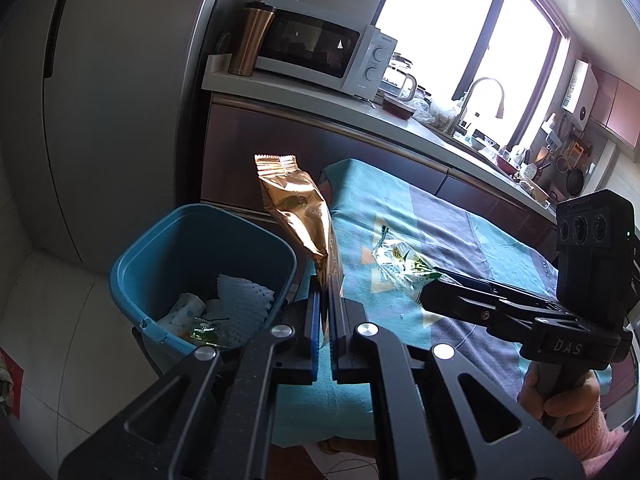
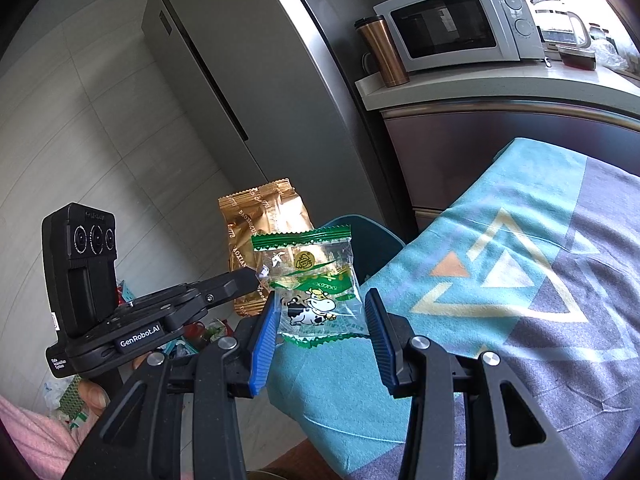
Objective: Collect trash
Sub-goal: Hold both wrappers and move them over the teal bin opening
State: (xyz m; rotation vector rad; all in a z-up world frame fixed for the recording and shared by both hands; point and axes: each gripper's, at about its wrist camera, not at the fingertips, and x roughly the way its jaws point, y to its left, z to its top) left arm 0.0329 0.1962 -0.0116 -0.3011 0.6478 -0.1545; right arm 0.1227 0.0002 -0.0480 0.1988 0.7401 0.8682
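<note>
My left gripper (image 1: 328,280) is shut on a gold snack wrapper (image 1: 296,208) and holds it upright at the table's left edge, beside the blue trash bin (image 1: 132,264). The bin holds white foam netting and other wrappers. The gold wrapper also shows in the right wrist view (image 2: 260,216). My right gripper (image 2: 320,304) is open, its blue pads on either side of a clear green-edged cow wrapper (image 2: 312,284) that lies on the tablecloth (image 2: 500,280). In the left wrist view the right gripper (image 1: 430,286) reaches over that wrapper (image 1: 400,264).
A teal and grey patterned cloth (image 1: 460,220) covers the table. Behind stand a fridge (image 1: 120,80), a counter with a microwave (image 1: 320,48), a copper tumbler (image 1: 252,40), a kettle and a sink. Tiled floor lies left of the bin.
</note>
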